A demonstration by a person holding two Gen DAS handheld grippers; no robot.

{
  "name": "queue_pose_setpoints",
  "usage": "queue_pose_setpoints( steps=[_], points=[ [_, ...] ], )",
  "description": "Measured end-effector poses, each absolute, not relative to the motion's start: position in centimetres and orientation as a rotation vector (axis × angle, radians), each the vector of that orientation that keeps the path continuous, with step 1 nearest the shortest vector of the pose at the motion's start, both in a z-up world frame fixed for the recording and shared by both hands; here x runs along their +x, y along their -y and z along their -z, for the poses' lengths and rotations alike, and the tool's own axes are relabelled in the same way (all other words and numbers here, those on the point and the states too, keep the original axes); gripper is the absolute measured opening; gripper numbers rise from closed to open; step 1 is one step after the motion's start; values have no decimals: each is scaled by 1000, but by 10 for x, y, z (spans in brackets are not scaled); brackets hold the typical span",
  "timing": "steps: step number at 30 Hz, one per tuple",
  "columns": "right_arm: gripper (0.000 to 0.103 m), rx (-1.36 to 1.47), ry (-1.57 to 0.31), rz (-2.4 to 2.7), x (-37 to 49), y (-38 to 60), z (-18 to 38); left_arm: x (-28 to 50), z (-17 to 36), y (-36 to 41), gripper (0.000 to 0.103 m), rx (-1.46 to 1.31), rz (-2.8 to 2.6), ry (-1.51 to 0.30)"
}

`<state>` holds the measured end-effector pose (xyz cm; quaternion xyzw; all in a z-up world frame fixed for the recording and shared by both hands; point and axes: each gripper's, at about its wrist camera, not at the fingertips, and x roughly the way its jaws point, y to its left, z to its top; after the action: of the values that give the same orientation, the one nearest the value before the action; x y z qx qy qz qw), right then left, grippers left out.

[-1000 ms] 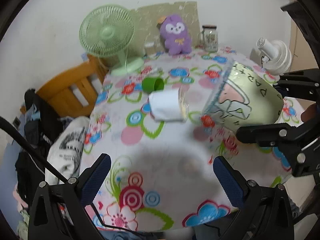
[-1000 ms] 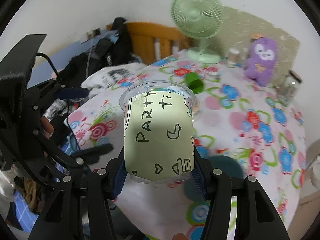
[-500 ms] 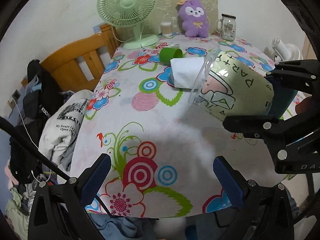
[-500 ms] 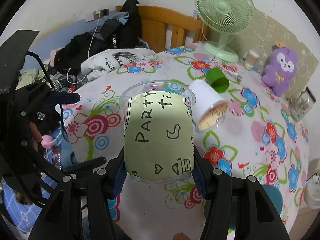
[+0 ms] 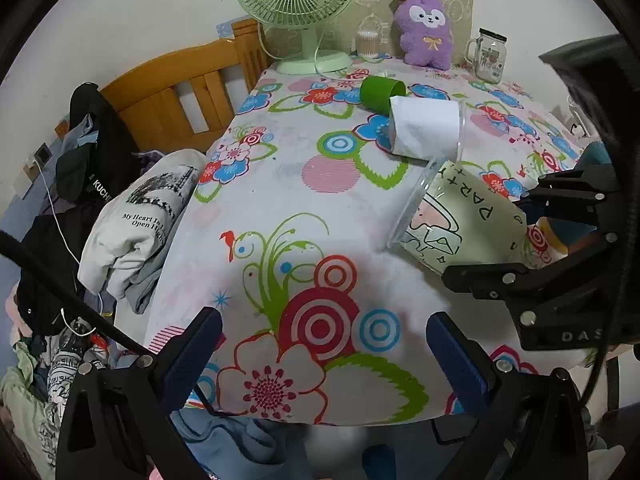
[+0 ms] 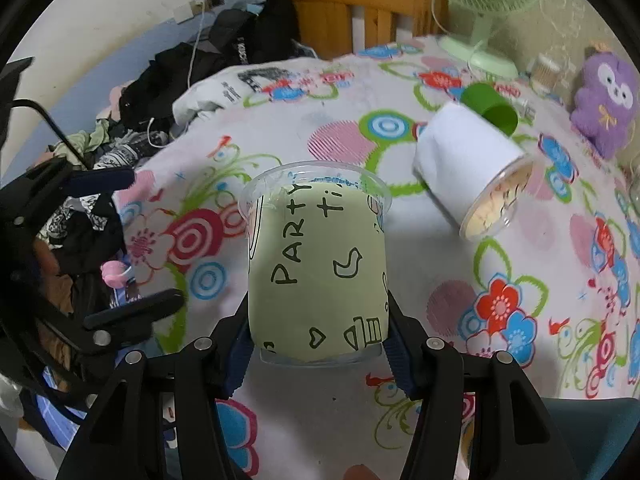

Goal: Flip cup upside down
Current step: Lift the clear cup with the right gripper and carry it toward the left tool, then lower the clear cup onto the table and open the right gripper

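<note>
Right tongs [image 6: 318, 346] clamped on the cup [image 6: 318, 276], blue pads pinching it near its base; cup sits centre of the right wrist view, clear plastic with a pale green "PARTY" sleeve, rim pointing away from the camera. In the left wrist view the same cup [image 5: 460, 220] is at centre right, tilted with its mouth facing left and down toward the worktop [image 5: 320, 208]; whether the rim touches the floral cloth, cannot tell. Left tongs [image 5: 320, 344] apart, nothing between the pads, at the bottom of the frame over the near worktop edge. Second clear cup with white sleeve [image 5: 426, 132] lies on its side in upper centre, a green cup [image 5: 382, 94] on its side just behind it, touching or nearly. Fan [image 5: 296, 4], purple plush [image 5: 424, 30] and glass jar [image 5: 490, 54] along the top edge.
</note>
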<state>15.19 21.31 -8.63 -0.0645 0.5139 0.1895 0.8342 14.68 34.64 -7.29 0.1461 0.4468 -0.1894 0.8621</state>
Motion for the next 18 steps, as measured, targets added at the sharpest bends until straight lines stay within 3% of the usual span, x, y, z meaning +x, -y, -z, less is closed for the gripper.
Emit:
queue_pose_setpoints(
  steps=[3,8,18],
  points=[
    [66,-124,-1110,-401,153,-212,92,146,74,-348,103,311,393,-942],
    [83,-148,-1099,-396,148,-216,88,145,74,-348,103,313,397,-945],
    [84,-233,-996,-352,127,-206,39,141,51,-348,103,207,446,-934]
  ],
)
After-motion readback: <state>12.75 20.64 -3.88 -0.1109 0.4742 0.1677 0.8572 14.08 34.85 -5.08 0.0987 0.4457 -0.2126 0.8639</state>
